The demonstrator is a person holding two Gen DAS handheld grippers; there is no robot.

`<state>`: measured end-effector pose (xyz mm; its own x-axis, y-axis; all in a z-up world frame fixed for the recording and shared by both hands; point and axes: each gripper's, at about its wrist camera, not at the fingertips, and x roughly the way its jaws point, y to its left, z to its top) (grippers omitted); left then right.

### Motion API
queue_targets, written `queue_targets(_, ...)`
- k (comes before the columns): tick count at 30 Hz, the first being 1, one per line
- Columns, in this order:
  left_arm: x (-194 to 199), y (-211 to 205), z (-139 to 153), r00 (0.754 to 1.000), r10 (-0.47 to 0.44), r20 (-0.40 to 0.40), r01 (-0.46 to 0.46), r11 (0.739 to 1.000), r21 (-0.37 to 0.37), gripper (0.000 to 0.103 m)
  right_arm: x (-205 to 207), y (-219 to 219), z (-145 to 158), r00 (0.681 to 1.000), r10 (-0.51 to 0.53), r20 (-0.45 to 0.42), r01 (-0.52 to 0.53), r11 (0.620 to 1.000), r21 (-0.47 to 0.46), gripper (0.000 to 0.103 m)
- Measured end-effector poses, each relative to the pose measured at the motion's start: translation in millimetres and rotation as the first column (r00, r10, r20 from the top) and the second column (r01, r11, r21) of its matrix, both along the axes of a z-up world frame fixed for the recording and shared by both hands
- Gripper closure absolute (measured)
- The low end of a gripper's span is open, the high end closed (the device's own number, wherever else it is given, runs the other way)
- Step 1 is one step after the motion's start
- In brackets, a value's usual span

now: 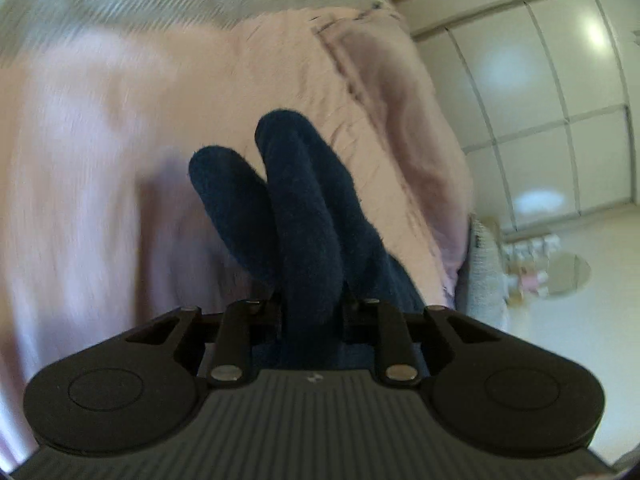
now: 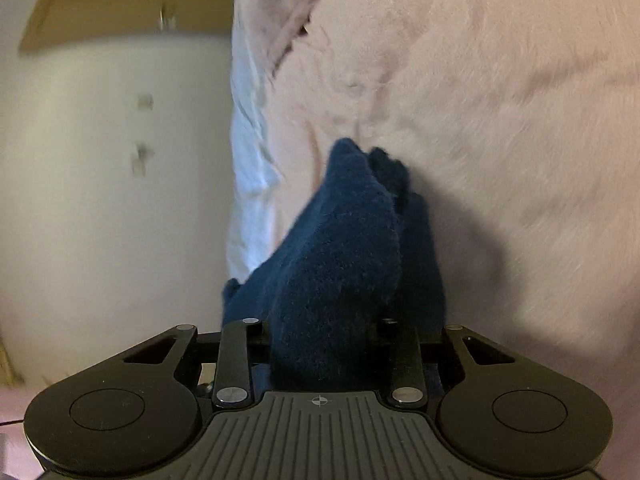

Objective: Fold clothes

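Navy fleece garment (image 1: 308,220) bunched between both sets of jaws: left gripper (image 1: 314,304) clamped on one fold, right gripper (image 2: 320,328) clamped on another; pink bedding (image 2: 500,100) just beyond.

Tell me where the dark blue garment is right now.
The dark blue garment is bunched in the centre of both wrist views, gripped by the left hand-held gripper and the right hand-held gripper, with the pink bedspread behind it.
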<state>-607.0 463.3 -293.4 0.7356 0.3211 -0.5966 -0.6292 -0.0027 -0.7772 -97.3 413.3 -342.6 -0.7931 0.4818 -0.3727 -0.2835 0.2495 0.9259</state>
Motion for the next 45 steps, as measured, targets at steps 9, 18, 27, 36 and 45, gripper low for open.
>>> queue_targets(9,-92.8,196.5,38.8,0.942,-0.336,-0.019,0.336,0.932,0.134,0.084,-151.2,19.6,49.4,0.925,-0.380,-0.024,0.380,0.917,0.120,0.072)
queue_targets(18,-144.9,363.0,69.4,0.947,-0.316,-0.049,0.317,0.905,0.285,0.084,-239.7,188.9,72.3,0.898,-0.435,-0.068,0.434,0.851,0.295,0.072)
queue_targets(27,-197.7,461.8,-75.5,0.941,-0.233,-0.245,0.243,0.970,0.009,0.070,-292.9,313.0,-29.2,0.926,-0.307,0.221,0.296,0.952,0.083,0.048)
queue_targets(36,-230.7,467.2,-37.2,0.939,-0.210,-0.273,0.251,0.960,0.125,0.061,-247.9,311.6,14.3,0.860,-0.310,0.405,0.262,0.950,0.170,0.036)
queue_targets(45,-168.4,492.6,-51.1,0.867,-0.317,-0.384,0.412,0.889,0.198,0.061,-276.1,377.3,18.2,0.795,-0.215,0.567,0.078,0.963,0.256,0.038)
